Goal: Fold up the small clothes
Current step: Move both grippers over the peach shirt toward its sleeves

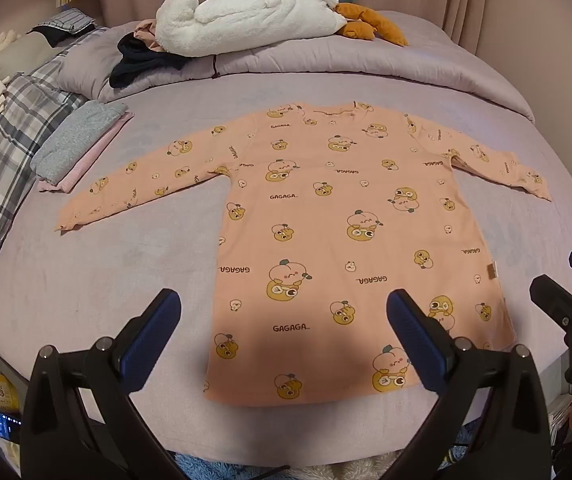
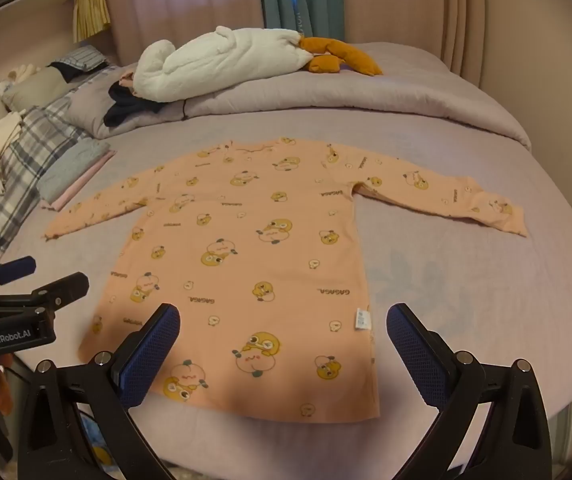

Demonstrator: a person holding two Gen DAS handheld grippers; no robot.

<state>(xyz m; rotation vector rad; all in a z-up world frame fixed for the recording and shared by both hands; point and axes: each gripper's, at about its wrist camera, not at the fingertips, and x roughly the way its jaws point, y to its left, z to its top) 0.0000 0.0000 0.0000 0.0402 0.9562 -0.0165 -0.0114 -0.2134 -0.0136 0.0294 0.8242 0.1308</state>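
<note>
Peach shirt [image 1: 326, 216] (yellow duck print)

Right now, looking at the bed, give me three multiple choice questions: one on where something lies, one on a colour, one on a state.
1. Where is the folded stack relative to the shirt?
A. On the shirt
B. Beside its left sleeve
C. Under its hem

2. What colour is the shirt?
A. Peach pink with yellow cartoon prints
B. Plain blue
C. Grey plaid

3. How does the shirt lie?
A. Folded in half
B. Crumpled in a heap
C. Flat, both sleeves spread out

Answers: B, the stack sits on the bed just off the left sleeve; A, the peach fabric carries yellow characters; C, body and both sleeves lie spread, while the left gripper and right gripper stand open above the hem.
</note>
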